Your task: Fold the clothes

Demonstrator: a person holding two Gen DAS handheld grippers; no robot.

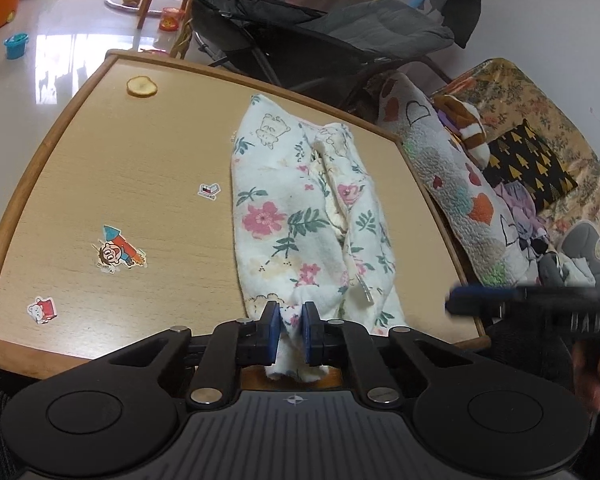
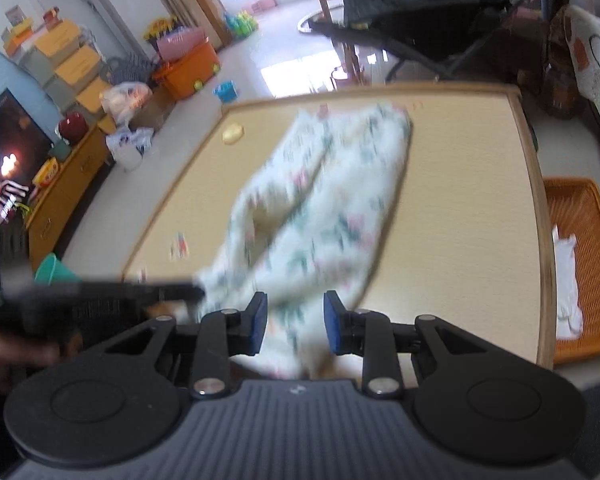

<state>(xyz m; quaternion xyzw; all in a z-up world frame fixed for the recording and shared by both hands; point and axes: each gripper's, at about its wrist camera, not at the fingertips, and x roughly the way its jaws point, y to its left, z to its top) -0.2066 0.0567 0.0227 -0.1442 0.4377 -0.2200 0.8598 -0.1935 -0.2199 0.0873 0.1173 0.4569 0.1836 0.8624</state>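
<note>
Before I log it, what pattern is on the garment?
White with pink flowers and green leaves; left wrist view.

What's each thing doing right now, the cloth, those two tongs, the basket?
Cloth: partly folded lengthwise, near end lifted.
Left tongs: shut on cloth.
Right tongs: apart, cloth between them; grip unclear through blur.
Basket: beside the table, white cloth inside.

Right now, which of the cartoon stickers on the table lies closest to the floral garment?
The small white sticker with the red square, just left of the floral garment. The rocket-boy sticker and the red corner sticker lie farther left.
</note>
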